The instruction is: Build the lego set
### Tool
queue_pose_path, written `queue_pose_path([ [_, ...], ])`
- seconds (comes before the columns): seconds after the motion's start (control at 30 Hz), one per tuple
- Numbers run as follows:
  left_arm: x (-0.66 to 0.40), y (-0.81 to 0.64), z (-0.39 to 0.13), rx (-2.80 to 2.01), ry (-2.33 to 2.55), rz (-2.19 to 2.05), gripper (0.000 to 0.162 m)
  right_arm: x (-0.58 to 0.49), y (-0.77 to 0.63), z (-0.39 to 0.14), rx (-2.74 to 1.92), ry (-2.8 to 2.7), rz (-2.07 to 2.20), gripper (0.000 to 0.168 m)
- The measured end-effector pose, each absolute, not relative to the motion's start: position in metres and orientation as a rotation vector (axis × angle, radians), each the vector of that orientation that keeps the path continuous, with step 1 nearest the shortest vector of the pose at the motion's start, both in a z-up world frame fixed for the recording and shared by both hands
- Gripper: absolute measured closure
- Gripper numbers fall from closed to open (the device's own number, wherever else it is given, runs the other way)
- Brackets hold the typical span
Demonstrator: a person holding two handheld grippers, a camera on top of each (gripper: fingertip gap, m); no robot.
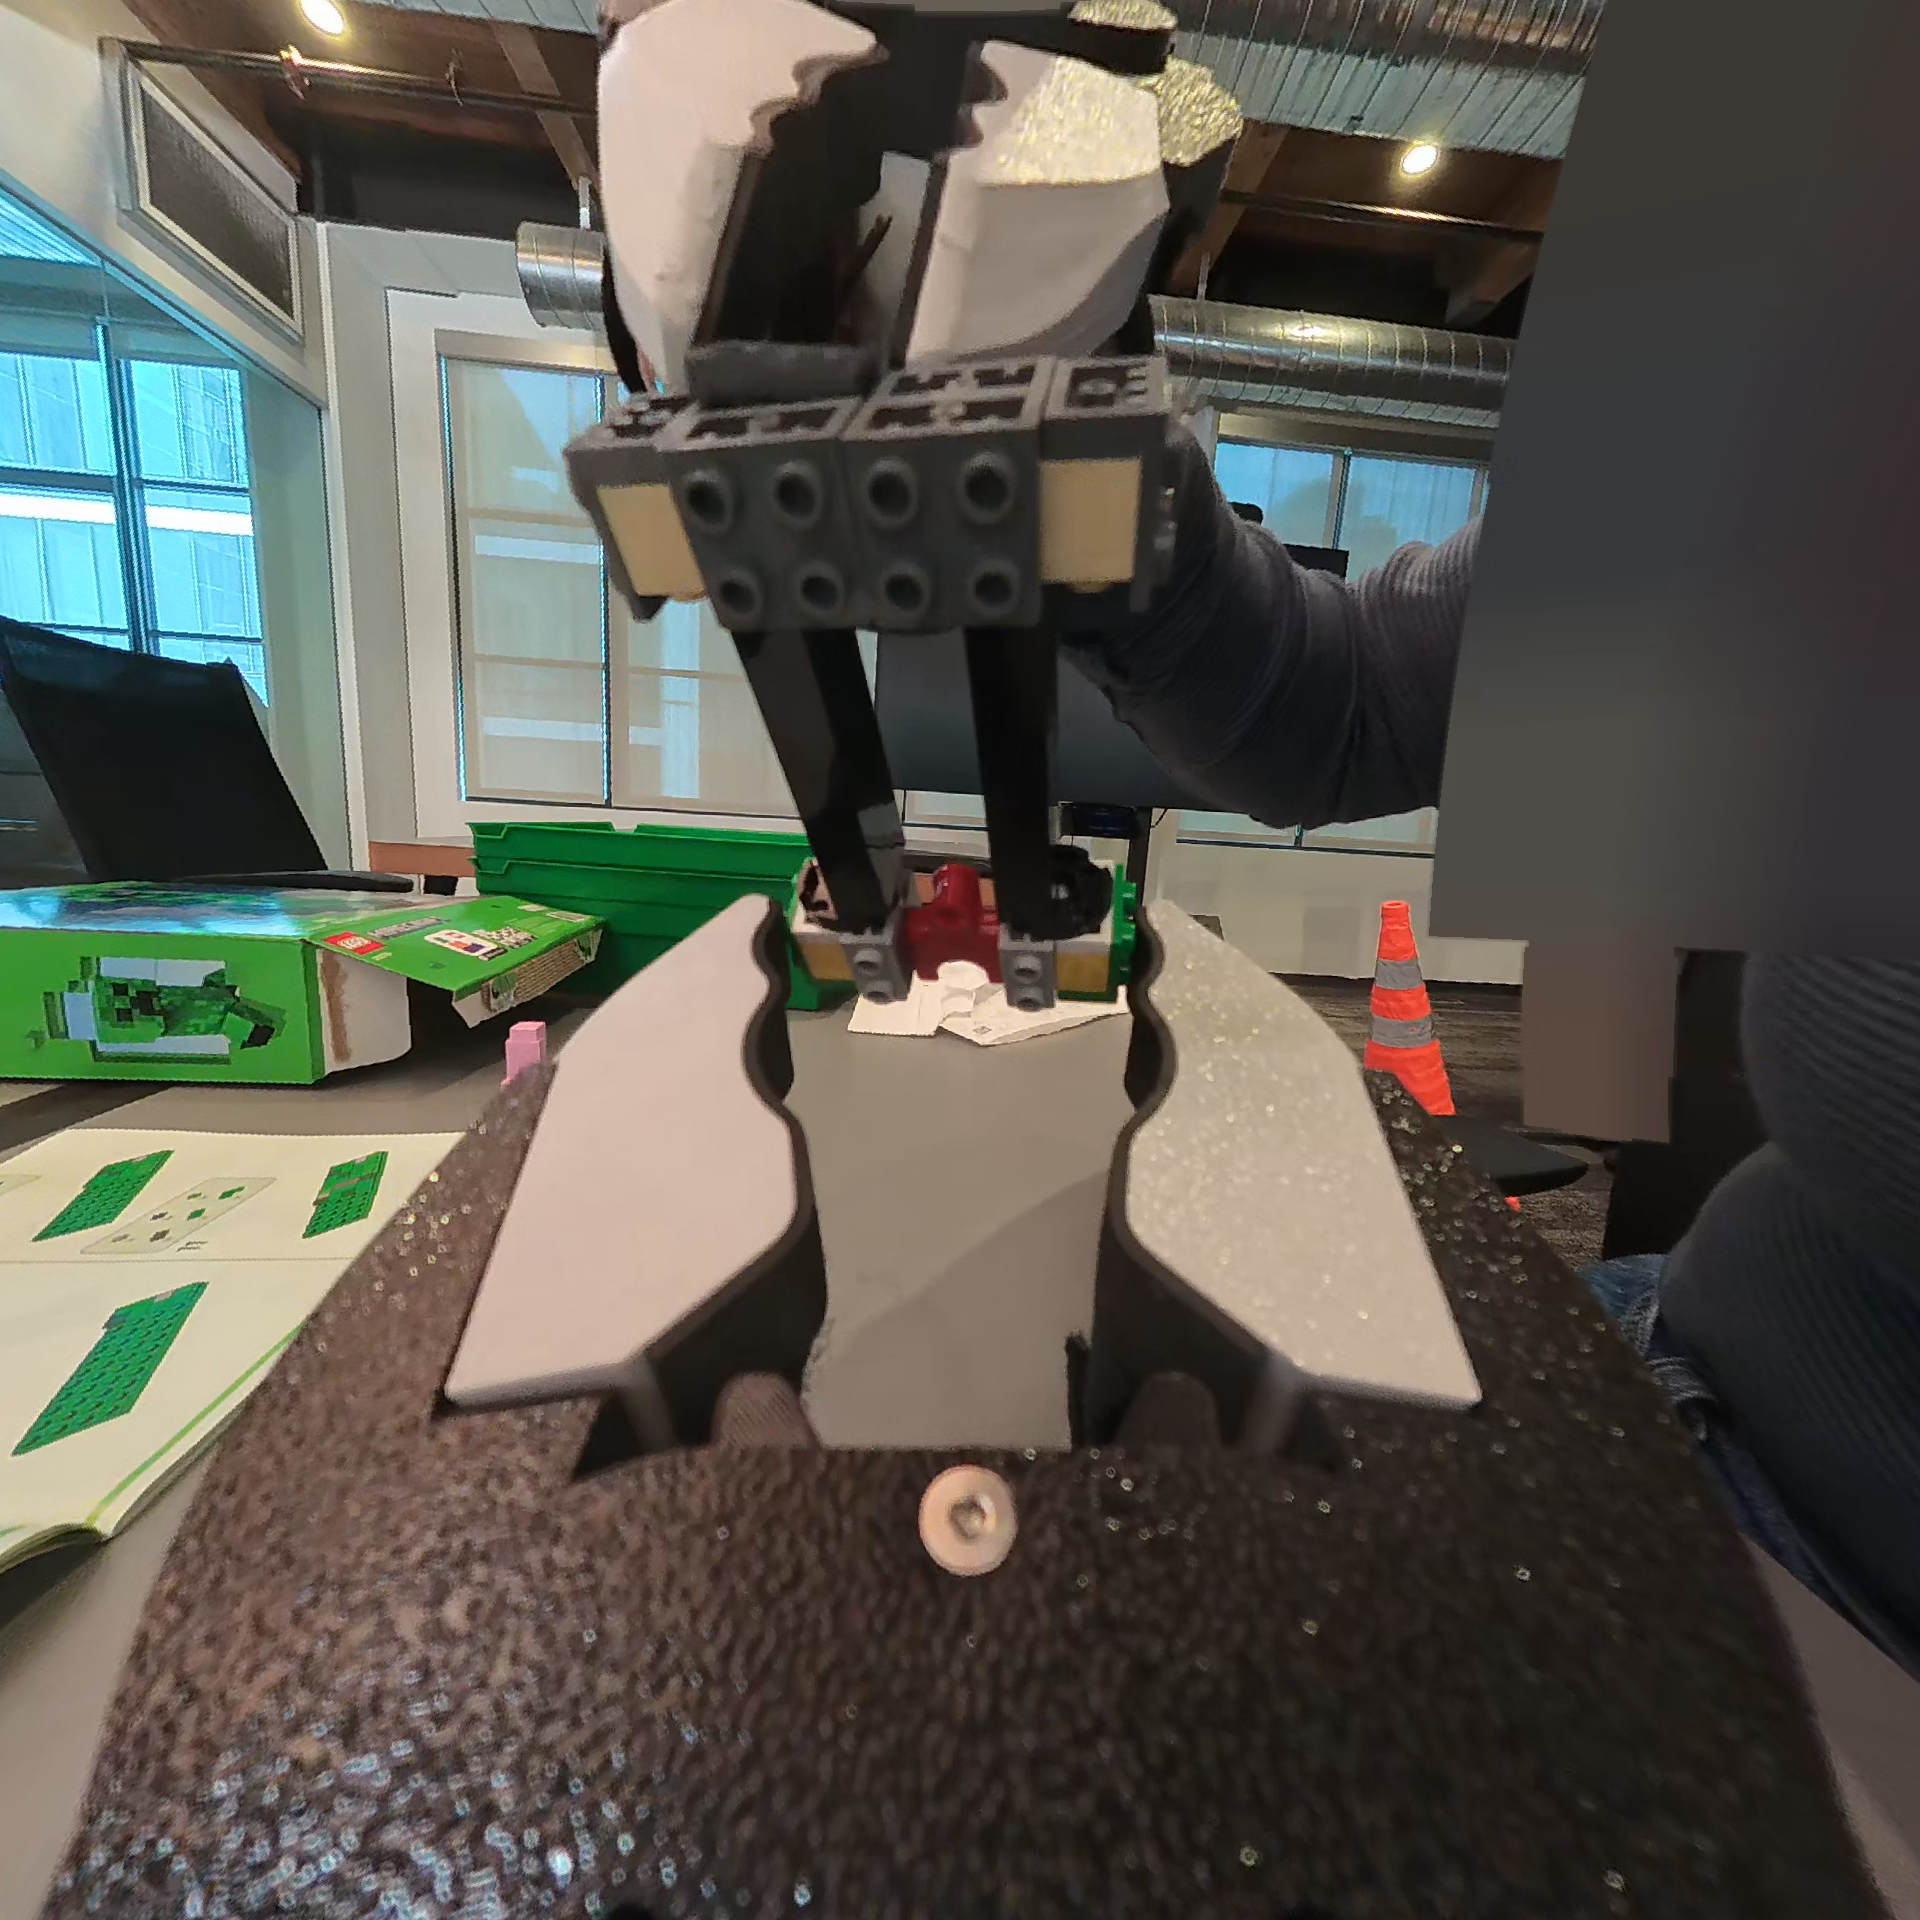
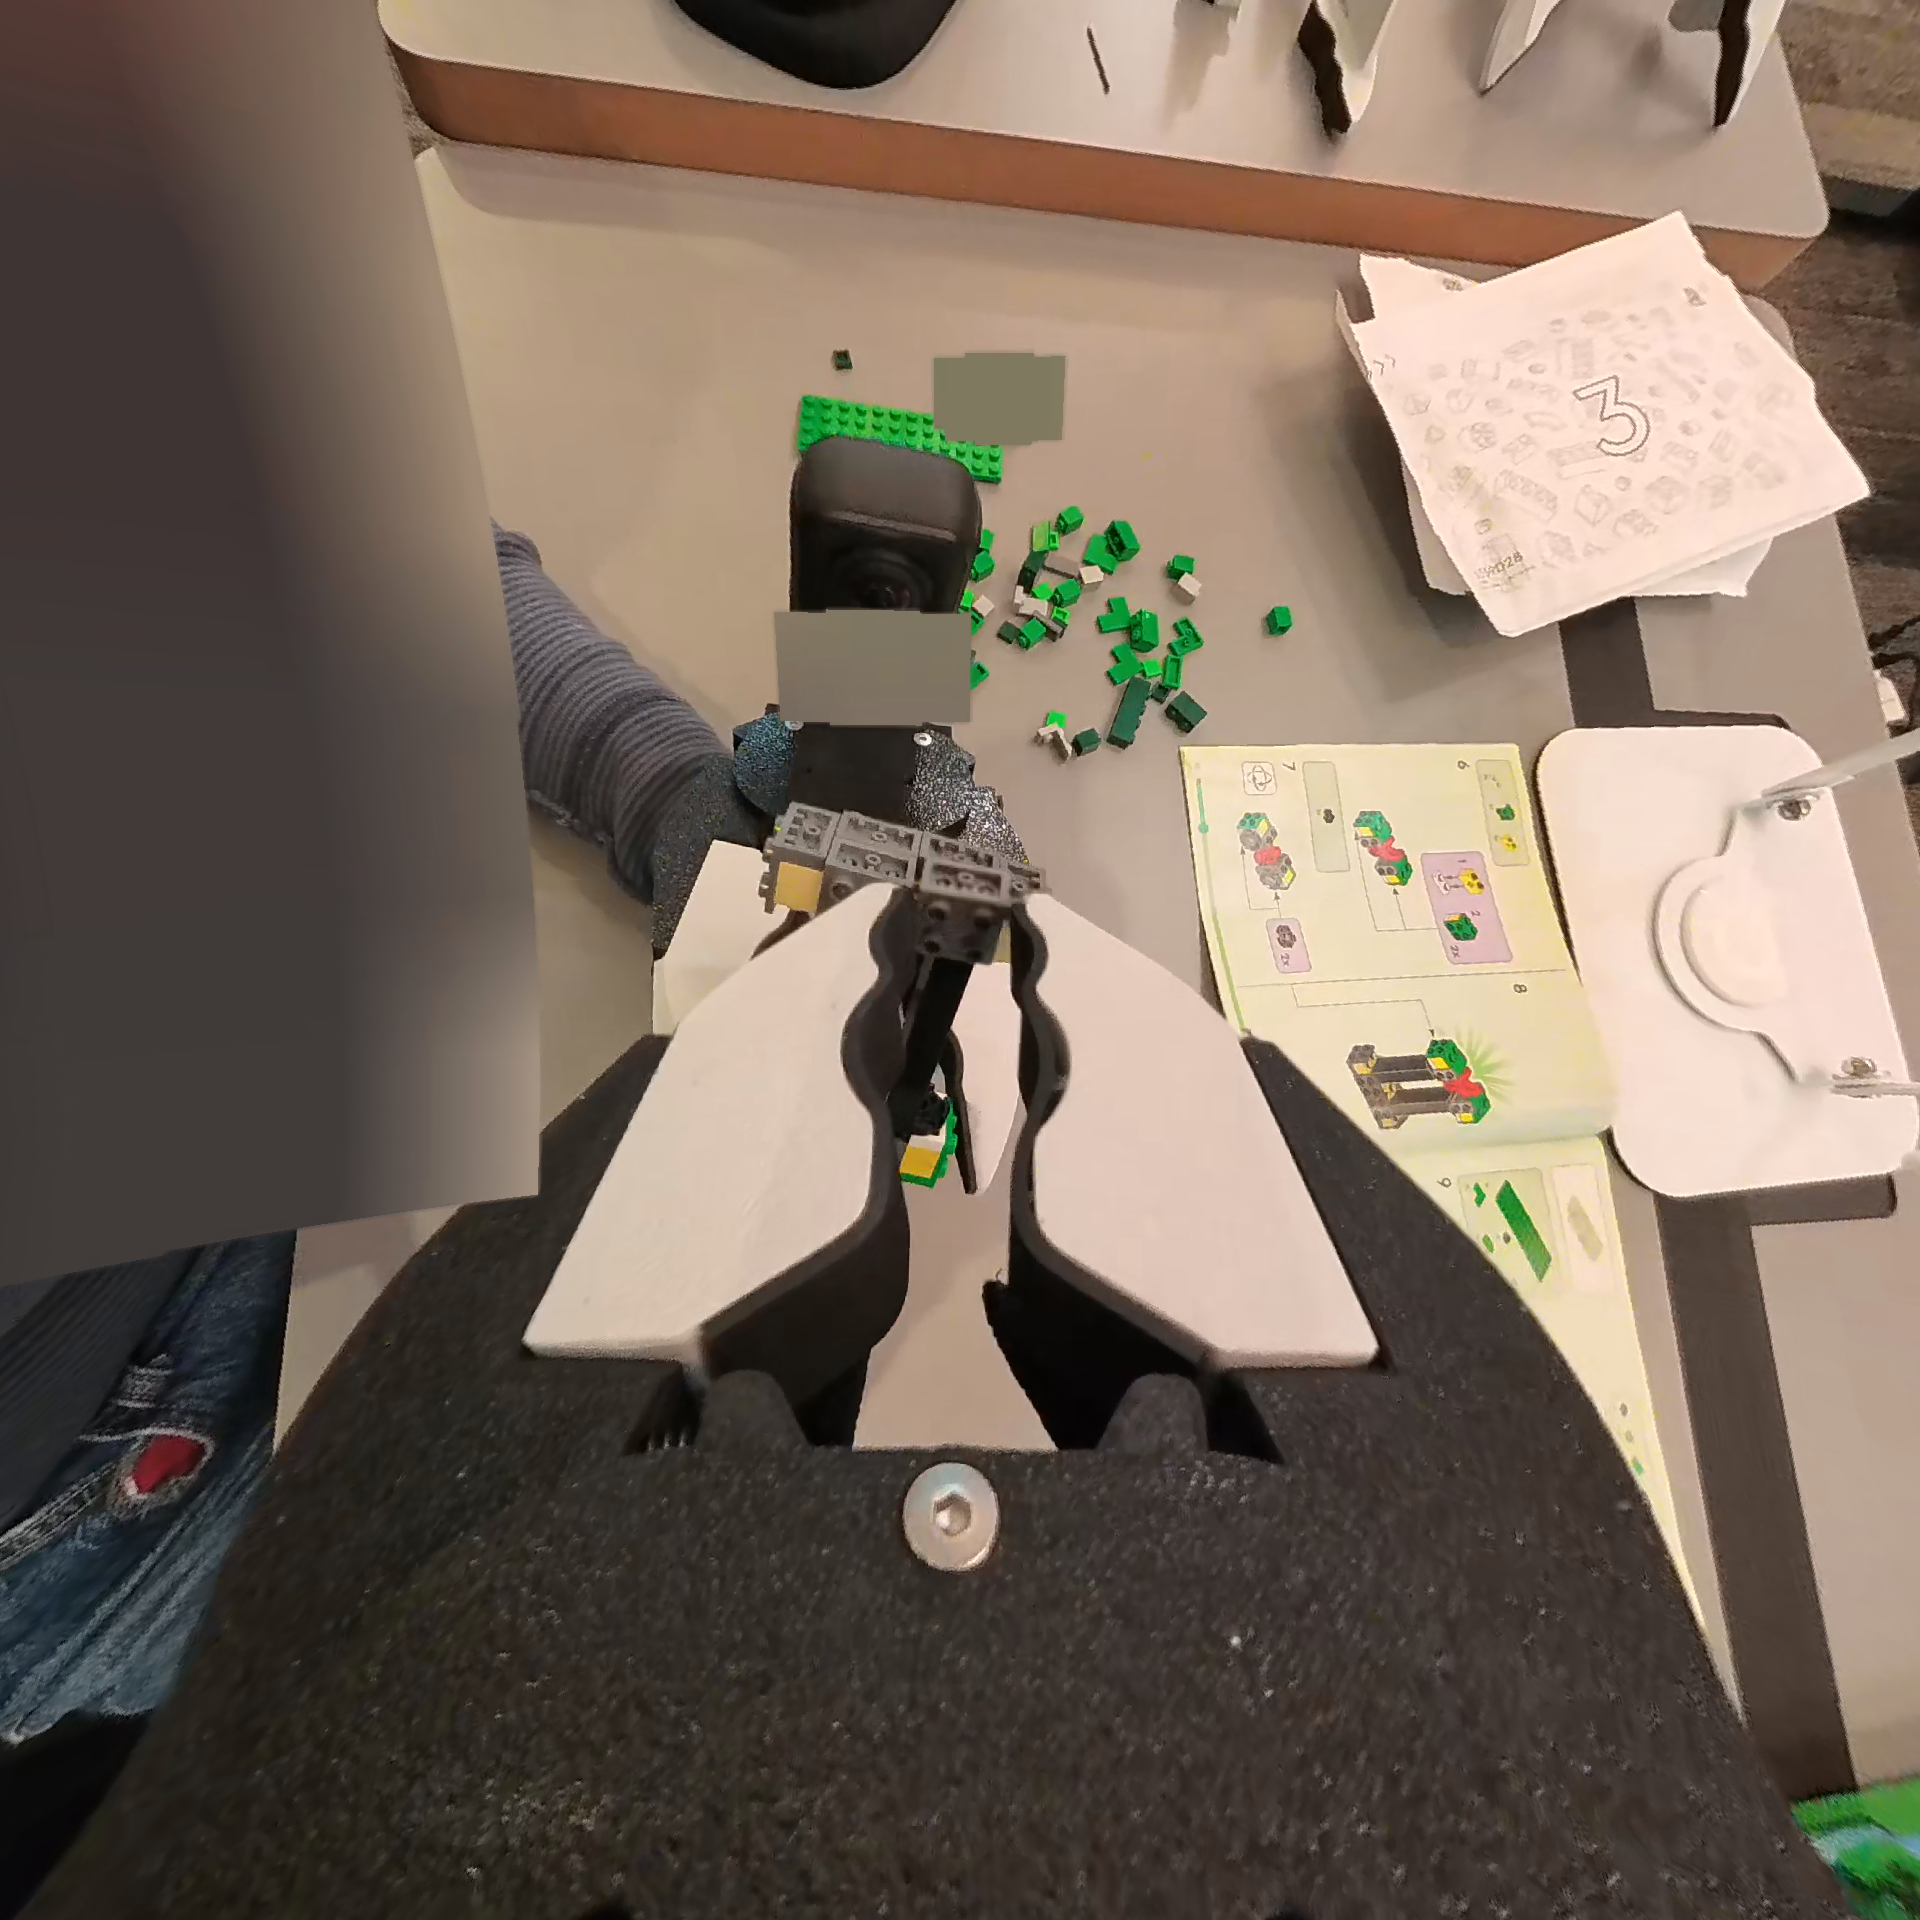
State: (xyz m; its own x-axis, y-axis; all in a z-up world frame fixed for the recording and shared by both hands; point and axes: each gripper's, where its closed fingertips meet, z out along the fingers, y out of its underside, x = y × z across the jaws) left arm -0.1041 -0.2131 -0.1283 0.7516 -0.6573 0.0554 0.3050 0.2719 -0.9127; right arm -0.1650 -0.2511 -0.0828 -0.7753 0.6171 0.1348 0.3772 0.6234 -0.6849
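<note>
Presently, left wrist view: the left gripper stands parted and empty; the right gripper holds the grey-and-black brick frame aloft. A green bin sits behind, contents unclear. Right wrist view: the right gripper is clamped on the frame, mid-assembly; next, a loose green brick needs fitting.
</note>
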Motion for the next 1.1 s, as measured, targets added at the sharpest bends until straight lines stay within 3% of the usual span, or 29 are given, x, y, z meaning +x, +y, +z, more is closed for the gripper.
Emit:
queue_pose_path([
  [0.3,-0.104,-0.213,-0.129,-1.133,0.368,-0.685,0.1,-0.165,-0.248,-0.081,-0.784,-2.485,0.892,0.15],
  [0.47,-0.105,-0.217,-0.126,-1.136,0.363,-0.756,0.1,-0.154,-0.248,-0.072,-0.61,-2.427,0.929,0.137],
  [0.7,-0.1,-0.224,-0.122,-1.114,0.418,-0.926,0.1,-0.153,-0.238,-0.08,-0.204,-2.276,0.516,0.132],
  [1.1,-0.085,-0.235,-0.124,-1.118,0.516,-1.077,0.1,-0.15,-0.242,-0.088,-0.002,-2.288,0.34,0.131],
])
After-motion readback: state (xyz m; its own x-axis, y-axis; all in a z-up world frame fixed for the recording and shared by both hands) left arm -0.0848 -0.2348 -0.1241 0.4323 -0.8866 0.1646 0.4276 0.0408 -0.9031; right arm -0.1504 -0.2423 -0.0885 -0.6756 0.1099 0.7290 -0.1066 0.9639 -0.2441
